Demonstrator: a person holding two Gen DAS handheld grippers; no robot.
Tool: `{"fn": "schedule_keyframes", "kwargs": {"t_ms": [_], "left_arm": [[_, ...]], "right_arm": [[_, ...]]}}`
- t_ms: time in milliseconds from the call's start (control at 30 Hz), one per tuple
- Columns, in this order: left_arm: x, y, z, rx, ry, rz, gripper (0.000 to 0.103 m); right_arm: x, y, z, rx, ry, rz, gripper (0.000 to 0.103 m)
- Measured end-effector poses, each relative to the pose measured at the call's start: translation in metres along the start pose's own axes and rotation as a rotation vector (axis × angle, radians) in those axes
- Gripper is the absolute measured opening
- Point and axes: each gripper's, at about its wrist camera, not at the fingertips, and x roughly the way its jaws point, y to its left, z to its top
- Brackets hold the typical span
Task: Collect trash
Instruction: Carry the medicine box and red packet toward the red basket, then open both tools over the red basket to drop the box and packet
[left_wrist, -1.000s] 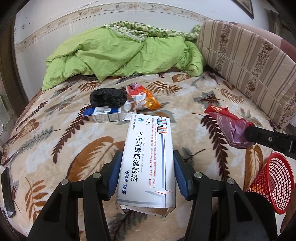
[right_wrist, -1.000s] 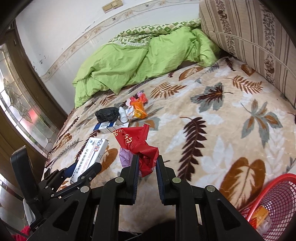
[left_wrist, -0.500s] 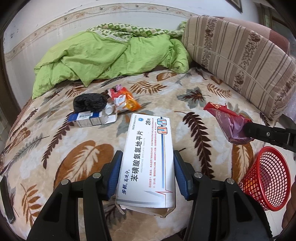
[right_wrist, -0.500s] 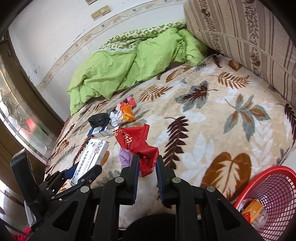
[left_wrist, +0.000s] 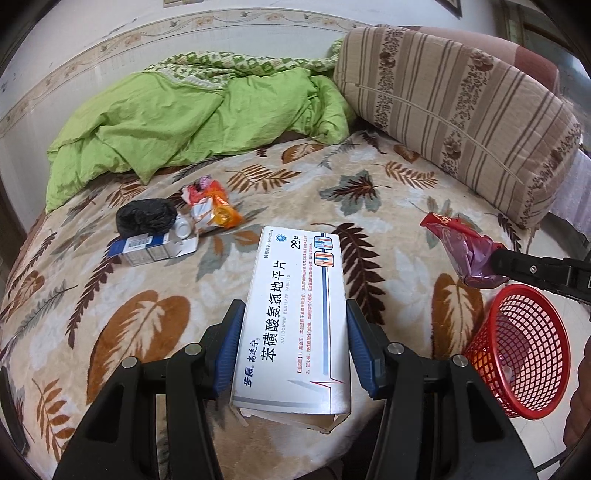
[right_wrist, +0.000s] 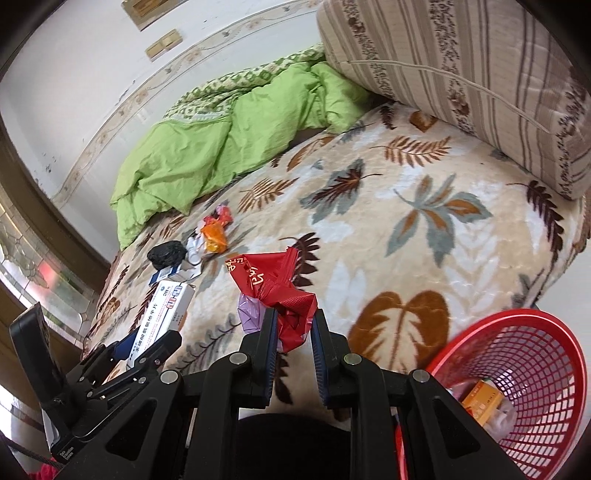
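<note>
My left gripper is shut on a long white medicine box, held above the bed's front edge; the box also shows in the right wrist view. My right gripper is shut on a crumpled red and purple plastic bag, which also shows in the left wrist view. A red mesh basket stands on the floor at the right, below the bed edge, and holds an orange box. More trash lies on the bed: a black bag, a blue-white box, orange wrappers.
The bed has a leaf-patterned blanket. A green quilt is heaped at the back. A striped cushion leans at the right. A dark phone-like object lies at the bed's left edge.
Both grippers have drawn back from the bed and toward the right with their loads. The red basket shows larger and closer in both views.
</note>
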Motion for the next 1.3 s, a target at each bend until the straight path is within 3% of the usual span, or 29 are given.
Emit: {"fn": "schedule_keyframes", "kwargs": {"t_ms": [733, 1067, 1300], "left_arm": [[0.001, -0.061, 0.014, 0.109, -0.010, -0.103, 0.052], [-0.007, -0.109, 0.032, 0.196, 0.013, -0.274, 0.052], [-0.004, -0.162, 0.032, 0.256, 0.138, -0.488, 0.052]], "right_arm": [[-0.045, -0.064, -0.008, 0.126, -0.034, -0.114, 0.019], [-0.083, -0.104, -0.018, 0.202, -0.053, -0.206, 0.019], [-0.105, -0.134, -0.031, 0.273, -0.055, -0.263, 0.019]]}}
